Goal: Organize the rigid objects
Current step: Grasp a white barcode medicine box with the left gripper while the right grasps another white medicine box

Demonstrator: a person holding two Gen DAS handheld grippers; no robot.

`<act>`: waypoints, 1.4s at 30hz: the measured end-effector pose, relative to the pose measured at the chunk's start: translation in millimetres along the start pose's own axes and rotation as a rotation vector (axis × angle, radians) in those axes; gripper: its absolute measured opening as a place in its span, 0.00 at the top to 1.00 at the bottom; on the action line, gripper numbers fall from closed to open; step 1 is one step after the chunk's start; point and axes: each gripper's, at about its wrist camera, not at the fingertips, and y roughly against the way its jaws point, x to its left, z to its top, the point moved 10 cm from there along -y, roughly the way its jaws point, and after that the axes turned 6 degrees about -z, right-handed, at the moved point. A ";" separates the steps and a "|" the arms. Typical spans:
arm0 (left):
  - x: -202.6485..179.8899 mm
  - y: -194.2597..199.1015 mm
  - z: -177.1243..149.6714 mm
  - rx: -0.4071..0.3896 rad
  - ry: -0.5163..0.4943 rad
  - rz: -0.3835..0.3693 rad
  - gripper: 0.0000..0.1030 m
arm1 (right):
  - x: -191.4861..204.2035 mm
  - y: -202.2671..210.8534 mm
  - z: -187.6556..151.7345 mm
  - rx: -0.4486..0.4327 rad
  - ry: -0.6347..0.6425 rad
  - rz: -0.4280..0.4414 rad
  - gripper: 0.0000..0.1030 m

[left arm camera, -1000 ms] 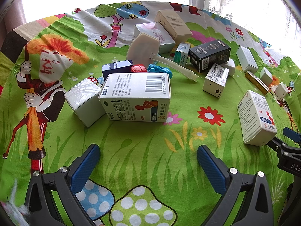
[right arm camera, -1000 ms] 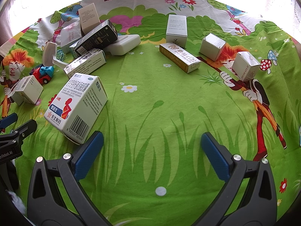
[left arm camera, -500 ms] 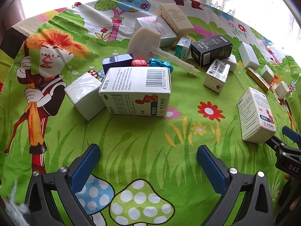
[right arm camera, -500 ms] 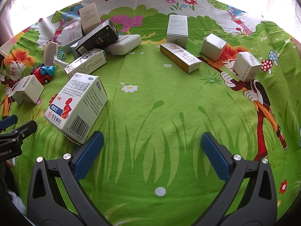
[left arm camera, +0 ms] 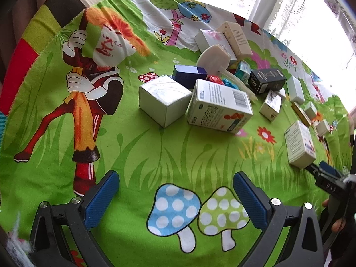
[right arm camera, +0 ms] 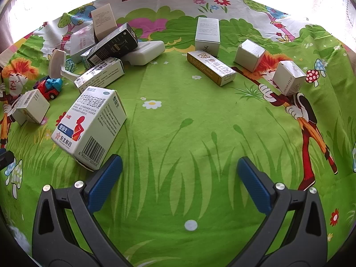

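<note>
A large white medicine box (right arm camera: 89, 131) is lying on the cartoon-print cloth (right arm camera: 178, 133) covering the bench, just left of the right gripper (right arm camera: 179, 180), which is gaping wide and empty, as is the left gripper (left arm camera: 175, 197).

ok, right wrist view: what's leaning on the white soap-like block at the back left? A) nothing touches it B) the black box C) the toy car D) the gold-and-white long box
B: the black box lies tilted with its lower right end resting on the white block, while the gold-and-white box and the toy car sit apart from it.
</note>
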 end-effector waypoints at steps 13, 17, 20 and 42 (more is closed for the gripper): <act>-32.3 -33.1 57.1 -0.140 0.552 -0.049 0.02 | 0.6 0.4 -0.2 0.000 -0.003 -0.002 0.00; -22.5 -50.9 71.8 -0.143 0.542 0.119 0.03 | 0.9 0.6 -0.4 0.000 -0.004 -0.002 0.00; -22.6 -51.3 60.5 -0.093 0.405 0.205 0.21 | 1.3 0.8 -0.7 0.001 -0.005 0.001 0.00; 61.5 29.1 -33.3 -0.108 0.314 0.179 0.19 | 3.2 0.2 -0.7 0.000 -0.005 -0.002 0.00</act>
